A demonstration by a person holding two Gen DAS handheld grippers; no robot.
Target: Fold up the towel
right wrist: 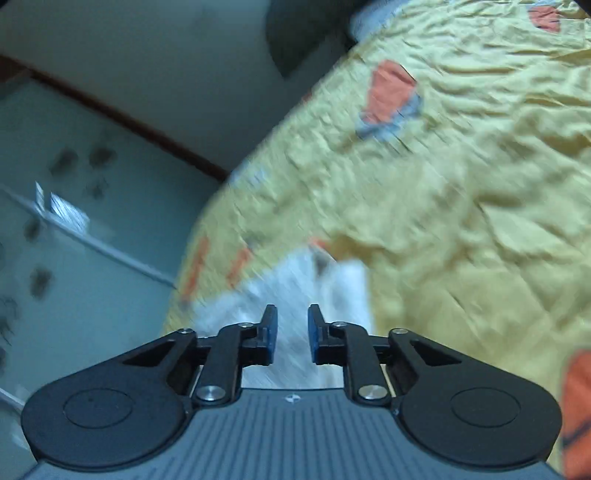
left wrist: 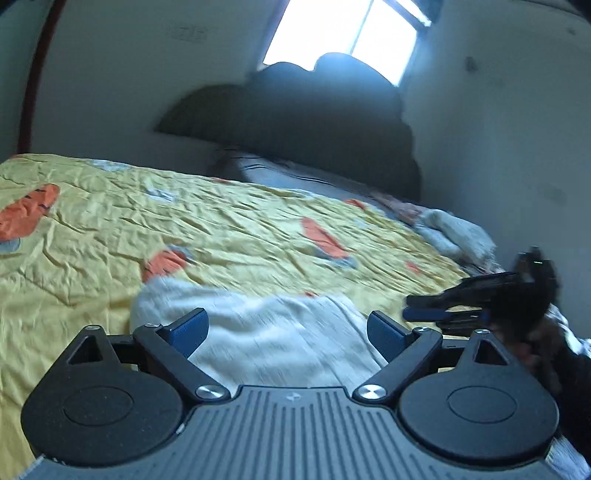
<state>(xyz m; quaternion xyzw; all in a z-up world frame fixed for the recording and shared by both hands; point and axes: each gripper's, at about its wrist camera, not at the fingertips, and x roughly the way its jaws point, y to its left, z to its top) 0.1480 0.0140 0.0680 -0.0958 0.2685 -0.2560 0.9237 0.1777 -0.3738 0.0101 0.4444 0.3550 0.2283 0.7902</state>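
Observation:
A white towel (left wrist: pixel 280 332) lies folded on the yellow bedsheet (left wrist: pixel 221 229), near its front edge. My left gripper (left wrist: pixel 288 328) hovers over the towel, open wide, with its blue pads (left wrist: pixel 188 326) apart and nothing gripped. My right gripper (left wrist: pixel 408 306) comes in from the right, lying sideways beside the towel's right end. In the right wrist view my right gripper (right wrist: pixel 292 332) is open by a narrow gap. The towel (right wrist: pixel 295 284) shows through that gap and beyond the tips, blurred. The pads do not press on it.
A dark headboard (left wrist: pixel 295 129) stands at the back under a bright window (left wrist: pixel 343 33). A grey-white blanket (left wrist: pixel 454 229) lies bunched at the bed's right side. The bed's edge drops to a tiled floor (right wrist: pixel 92 258) on the left of the right wrist view.

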